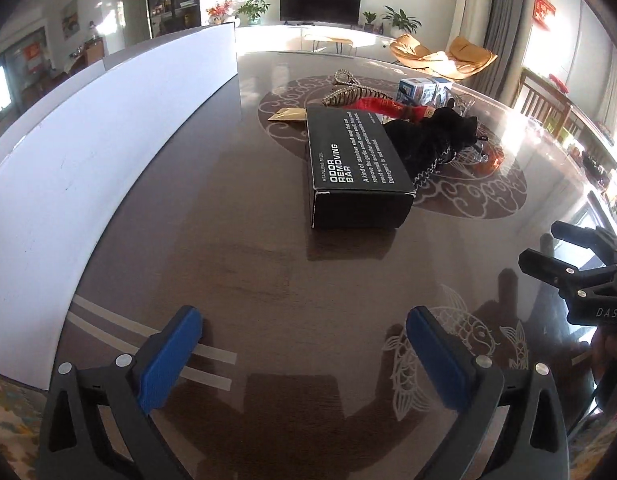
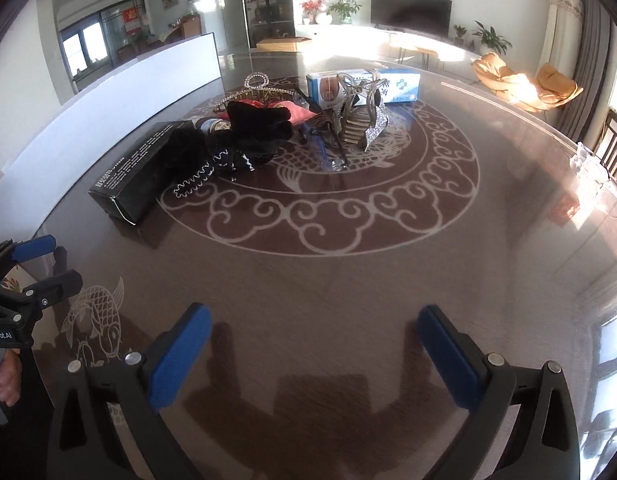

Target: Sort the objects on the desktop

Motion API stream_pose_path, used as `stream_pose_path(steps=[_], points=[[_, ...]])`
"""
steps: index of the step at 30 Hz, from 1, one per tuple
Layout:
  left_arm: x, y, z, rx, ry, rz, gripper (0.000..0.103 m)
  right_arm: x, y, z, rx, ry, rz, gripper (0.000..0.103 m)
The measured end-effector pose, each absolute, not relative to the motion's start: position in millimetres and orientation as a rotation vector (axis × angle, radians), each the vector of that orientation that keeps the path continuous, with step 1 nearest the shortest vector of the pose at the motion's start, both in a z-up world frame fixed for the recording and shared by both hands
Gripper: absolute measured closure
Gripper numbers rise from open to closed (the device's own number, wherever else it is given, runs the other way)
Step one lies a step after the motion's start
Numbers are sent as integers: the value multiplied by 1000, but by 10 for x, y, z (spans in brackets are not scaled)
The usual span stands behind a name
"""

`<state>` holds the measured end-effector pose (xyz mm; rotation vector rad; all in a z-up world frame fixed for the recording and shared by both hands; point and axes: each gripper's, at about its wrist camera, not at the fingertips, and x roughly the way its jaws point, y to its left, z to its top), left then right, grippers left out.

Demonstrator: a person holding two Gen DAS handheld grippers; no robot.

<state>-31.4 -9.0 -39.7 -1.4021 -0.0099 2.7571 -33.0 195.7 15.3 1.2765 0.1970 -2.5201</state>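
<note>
Left claw wide open, nothing between the blue pads, hanging over bare counter near its near edge. Right claw same: fully spread, empty, also over the near edge, just beside the left one. One pile of objects sits at the counter's centre on the round cloud motif, well ahead of both claws. Count: one black box marked "ODOR REMOVING BAR", nearest the left claw and dead ahead of it; one black fabric pouch touching the box's far side; two hair clips, one rhinestone, one clear; one blue-white carton furthest back. Small items under the pouch too cluttered to count. One white board stands along the counter's left edge.
</note>
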Motion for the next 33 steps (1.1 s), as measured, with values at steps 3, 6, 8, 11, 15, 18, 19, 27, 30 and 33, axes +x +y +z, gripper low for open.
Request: stream_pose_path(steps=[3,6,8,11,15,18,19,27,30,33], points=[[-321,-53,-430,-1399,37,2763,0,-361,1907,119,1295,236,-2517,0],[-339,-49,-419,-1401,27,2768,0,-348,1906,116,1294,238,-2515,0],[-345,-49,-402,-1406,18,2777,0,-341,1903,119,1294,240,-2516,0],[-373,-45,-401,-1429,7,2779,0,-341,1904,117,1294,241,-2516,0],[-427,-39,-396,-1470,-1,2765,0,-335,1906,112,1295,242,-2517,0],[-478,-16,-393,-1509,-9,2765,0,-334,1906,115,1294,241,-2517,0],[-488,-8,-393,-1513,-9,2764,0,-334,1906,117,1295,241,-2517,0],[-444,-10,-404,-1502,2,2767,0,-334,1907,121,1294,241,-2517,0],[-480,-14,-394,-1533,7,2738,0,-334,1907,124,1294,241,-2517,0],[-522,-12,-385,-1579,21,2697,0,-340,1914,118,1294,239,-2516,0]])
